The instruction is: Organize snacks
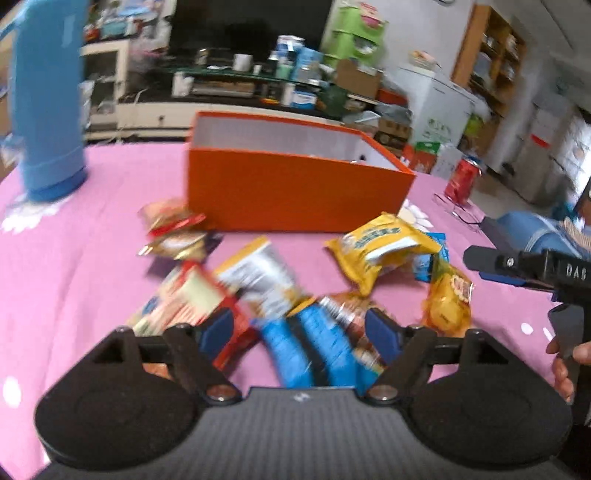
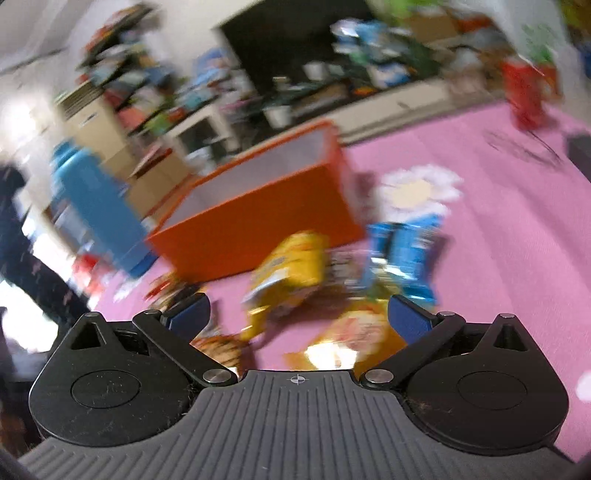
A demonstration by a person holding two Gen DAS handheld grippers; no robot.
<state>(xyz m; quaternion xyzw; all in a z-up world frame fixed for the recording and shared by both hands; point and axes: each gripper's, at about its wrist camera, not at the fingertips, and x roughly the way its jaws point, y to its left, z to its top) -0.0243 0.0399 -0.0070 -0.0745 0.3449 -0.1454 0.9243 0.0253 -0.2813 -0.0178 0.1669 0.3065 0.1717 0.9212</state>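
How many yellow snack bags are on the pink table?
2: a big yellow bag near the orange box, and a small yellow bag right of it. Others may hide underneath.

Cluttered room — dark television (image 1: 251, 26), wooden shelves (image 1: 491, 55) (right), white cabinet (image 1: 107, 74).

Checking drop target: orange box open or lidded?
Open. The orange box has no lid; its pale inner walls show from above in both wrist views. Contents mostly hidden.

Left tool (image 1: 299, 328) jaws apart over blue snack packet (image 1: 314, 350). Orange box (image 1: 291, 192) mid-surface, yellow packet (image 1: 380, 251) just beside it. Blue bottle (image 1: 48, 110) near left edge of pink surface (image 1: 74, 266).
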